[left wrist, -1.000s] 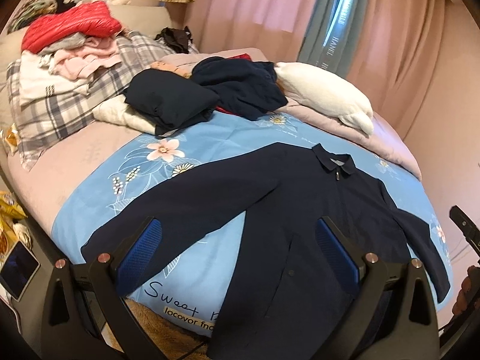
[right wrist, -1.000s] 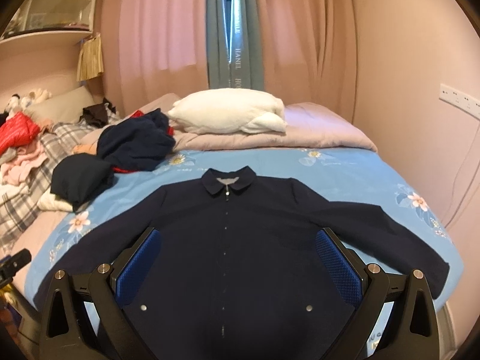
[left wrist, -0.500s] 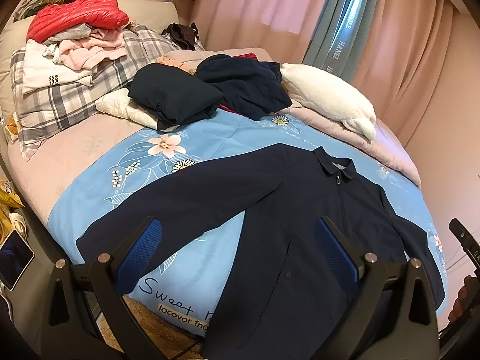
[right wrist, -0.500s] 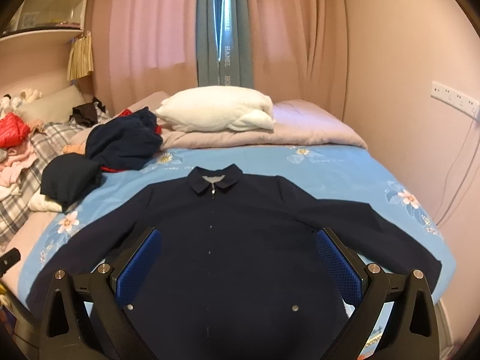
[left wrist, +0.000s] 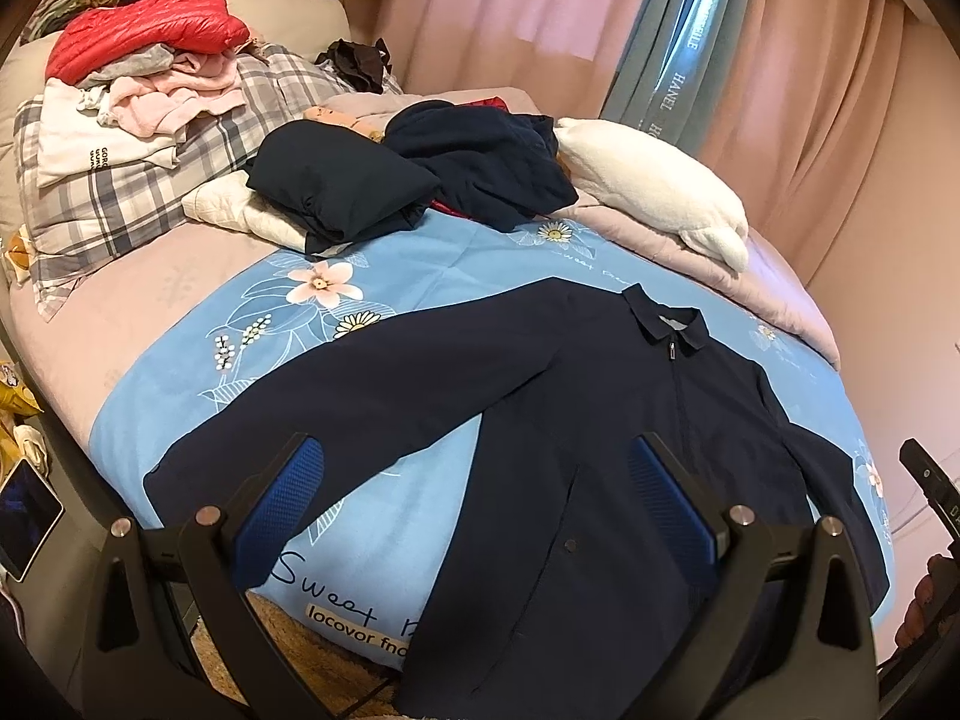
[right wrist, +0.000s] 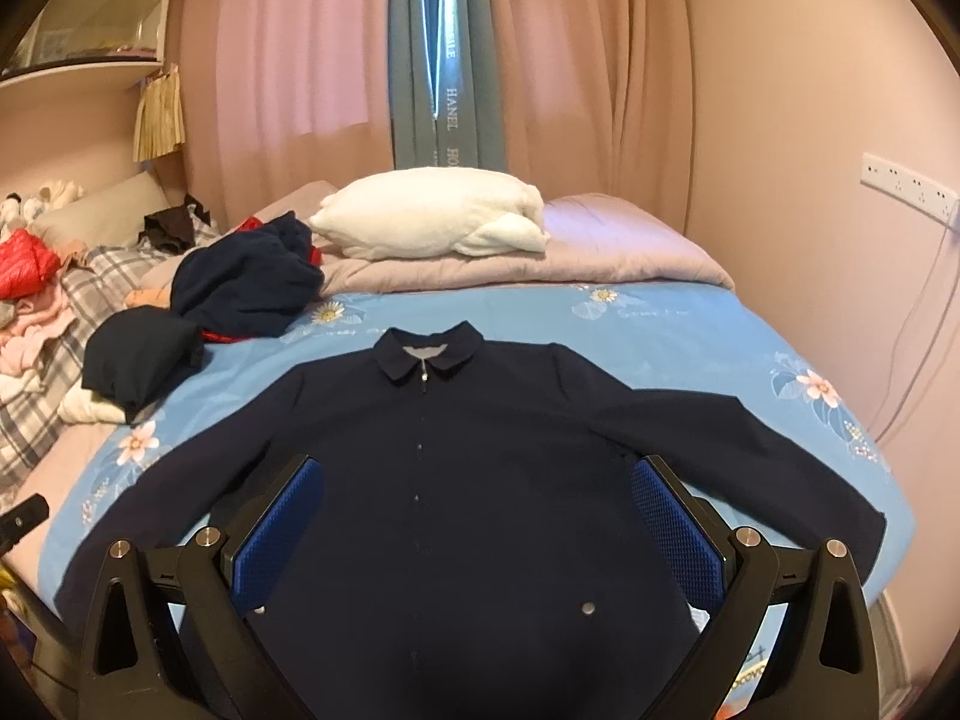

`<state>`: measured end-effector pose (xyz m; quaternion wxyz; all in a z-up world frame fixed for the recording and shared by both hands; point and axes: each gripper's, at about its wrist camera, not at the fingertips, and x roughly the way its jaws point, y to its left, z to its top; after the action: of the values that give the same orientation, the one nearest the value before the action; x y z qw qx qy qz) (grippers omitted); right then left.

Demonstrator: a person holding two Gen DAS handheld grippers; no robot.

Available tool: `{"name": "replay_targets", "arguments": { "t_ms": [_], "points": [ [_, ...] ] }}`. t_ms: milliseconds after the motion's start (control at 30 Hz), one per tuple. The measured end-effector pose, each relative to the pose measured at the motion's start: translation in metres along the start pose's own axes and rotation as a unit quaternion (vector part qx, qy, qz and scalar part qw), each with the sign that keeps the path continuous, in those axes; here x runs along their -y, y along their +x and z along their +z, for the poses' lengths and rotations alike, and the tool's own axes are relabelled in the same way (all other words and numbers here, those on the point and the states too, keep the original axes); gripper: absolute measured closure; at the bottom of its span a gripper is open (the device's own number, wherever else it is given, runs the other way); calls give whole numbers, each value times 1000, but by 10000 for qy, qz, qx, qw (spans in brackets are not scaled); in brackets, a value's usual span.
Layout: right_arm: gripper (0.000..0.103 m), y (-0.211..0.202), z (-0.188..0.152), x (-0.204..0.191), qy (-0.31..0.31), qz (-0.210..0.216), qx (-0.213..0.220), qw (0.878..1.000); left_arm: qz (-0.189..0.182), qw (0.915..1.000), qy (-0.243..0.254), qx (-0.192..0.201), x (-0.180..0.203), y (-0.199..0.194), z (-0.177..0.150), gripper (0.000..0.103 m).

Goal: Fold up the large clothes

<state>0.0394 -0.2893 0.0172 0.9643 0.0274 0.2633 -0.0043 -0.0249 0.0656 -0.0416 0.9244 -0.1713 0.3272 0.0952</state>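
Observation:
A dark navy zip jacket [right wrist: 456,480] lies flat and face up on the blue floral bed cover [right wrist: 660,324], collar toward the pillow, both sleeves spread out. In the left wrist view the same jacket [left wrist: 600,420] stretches its left sleeve toward the bed's near corner. My left gripper [left wrist: 474,510] hangs open above the gap between that sleeve and the body, holding nothing. My right gripper [right wrist: 474,528] is open above the lower front of the jacket, also holding nothing.
A white pillow [right wrist: 432,219] rests on a folded mauve quilt at the head. Dark folded garments [left wrist: 342,192] and a heap of clothes [left wrist: 144,78] on a plaid pillow fill the left side. A phone [left wrist: 24,516] lies off the bed's left edge.
Both grippers have risen and drawn back a little, so the jacket sits smaller and lower in each view. The jacket has not moved.

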Motion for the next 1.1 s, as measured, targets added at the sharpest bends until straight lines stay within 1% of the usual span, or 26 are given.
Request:
{"name": "replay_targets", "arguments": {
  "t_ms": [300, 533, 833, 1100],
  "points": [
    [1, 0, -1, 1, 1, 6, -9, 10000, -23, 10000, 13, -21, 2, 1, -1, 2],
    [1, -1, -2, 1, -2, 5, -5, 10000, -23, 9999, -95, -103, -1, 6, -3, 2],
    [1, -4, -8, 2, 49, 4, 10, 10000, 176, 9993, -276, -155, -13, 13, -3, 3],
    [1, -4, -8, 2, 62, 25, 4, 10000, 167, 9991, -331, -194, -16, 14, -3, 3]
  ]
}}
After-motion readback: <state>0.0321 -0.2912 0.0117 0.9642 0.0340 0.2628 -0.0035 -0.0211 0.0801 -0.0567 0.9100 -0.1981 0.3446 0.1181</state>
